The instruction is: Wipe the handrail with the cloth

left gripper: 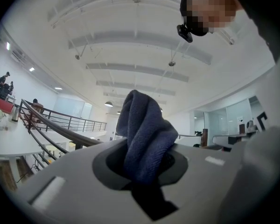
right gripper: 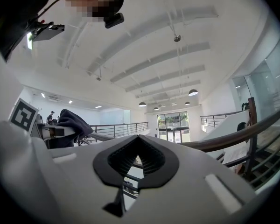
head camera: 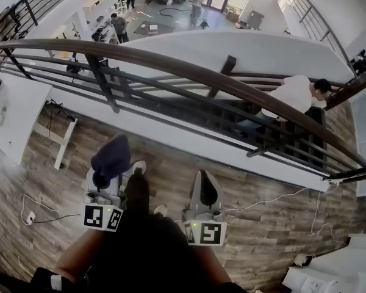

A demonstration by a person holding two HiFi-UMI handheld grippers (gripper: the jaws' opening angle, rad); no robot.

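A dark brown handrail curves across the head view from upper left to far right, on dark posts and bars. A dark blue cloth is bunched in my left gripper, which is shut on it and held short of the rail, over the wooden floor. In the left gripper view the cloth sticks up out of the left gripper, with the handrail off to the left. My right gripper is beside it, shut with nothing in it; the handrail and the cloth show behind.
A person in a white shirt is on the stairs beyond the railing. A white table stands at the left. Cables lie on the wooden floor. White furniture sits at the lower right. Other people stand on the floor below.
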